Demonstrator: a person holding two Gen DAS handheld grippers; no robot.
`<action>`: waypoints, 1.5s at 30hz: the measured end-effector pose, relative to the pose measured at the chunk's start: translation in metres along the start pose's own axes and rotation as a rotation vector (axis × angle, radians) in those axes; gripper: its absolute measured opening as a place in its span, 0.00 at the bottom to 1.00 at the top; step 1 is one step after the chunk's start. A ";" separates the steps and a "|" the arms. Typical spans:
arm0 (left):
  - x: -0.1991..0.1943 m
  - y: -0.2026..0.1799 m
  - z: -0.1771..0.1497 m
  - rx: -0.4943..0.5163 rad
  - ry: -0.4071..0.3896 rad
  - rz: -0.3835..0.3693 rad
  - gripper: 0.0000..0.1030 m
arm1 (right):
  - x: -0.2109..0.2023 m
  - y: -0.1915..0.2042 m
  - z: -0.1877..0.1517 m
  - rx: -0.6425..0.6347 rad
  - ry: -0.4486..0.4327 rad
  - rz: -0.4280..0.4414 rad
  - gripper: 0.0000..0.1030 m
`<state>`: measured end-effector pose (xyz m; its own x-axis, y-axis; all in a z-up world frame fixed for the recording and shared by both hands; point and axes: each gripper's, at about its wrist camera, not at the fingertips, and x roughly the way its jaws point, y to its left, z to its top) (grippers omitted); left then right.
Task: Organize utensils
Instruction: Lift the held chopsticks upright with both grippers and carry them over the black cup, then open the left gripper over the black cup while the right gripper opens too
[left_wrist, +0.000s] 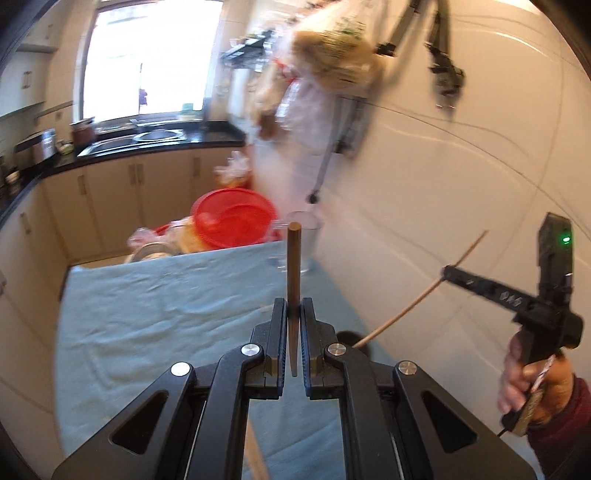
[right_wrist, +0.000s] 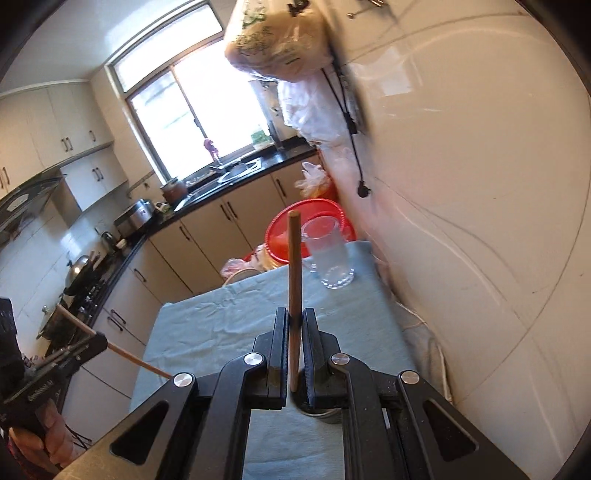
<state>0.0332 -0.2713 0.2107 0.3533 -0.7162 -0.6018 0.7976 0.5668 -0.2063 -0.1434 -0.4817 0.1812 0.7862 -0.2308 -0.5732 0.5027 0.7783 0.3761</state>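
Left claw (left_wrist: 293, 317) is pinching one chopstick (left_wrist: 294, 280), right claw (right_wrist: 294, 321) another chopstick (right_wrist: 294, 273), both held above the blue-clothed table (right_wrist: 221, 325). The glass mug (right_wrist: 330, 254) stands at the far right corner. Risks, as a guess: thin sticks may pivot or slip in the pads, or a tip may knock the mug over. The left view is blurred; a dark round thing (right_wrist: 325, 413) at the near right edge is mostly hidden.

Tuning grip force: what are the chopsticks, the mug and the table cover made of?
Chopsticks: likely wood or bamboo, matte brown, no gloss. Mug: clear, probably glass; thick base, see-through wall with handle; plastic possible. Table cover: pale blue cloth, creased, matte.
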 end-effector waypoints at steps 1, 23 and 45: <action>0.007 -0.008 0.004 0.006 0.007 -0.015 0.06 | 0.001 -0.003 0.001 0.001 0.006 -0.004 0.07; 0.150 -0.046 -0.027 0.031 0.274 -0.017 0.06 | 0.105 -0.049 -0.030 0.063 0.268 -0.048 0.08; 0.085 -0.031 0.003 -0.028 0.130 0.023 0.35 | 0.045 -0.025 -0.005 0.046 0.099 -0.046 0.40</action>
<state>0.0401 -0.3510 0.1681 0.3030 -0.6452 -0.7014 0.7756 0.5946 -0.2119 -0.1220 -0.5085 0.1428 0.7235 -0.2051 -0.6592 0.5554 0.7400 0.3794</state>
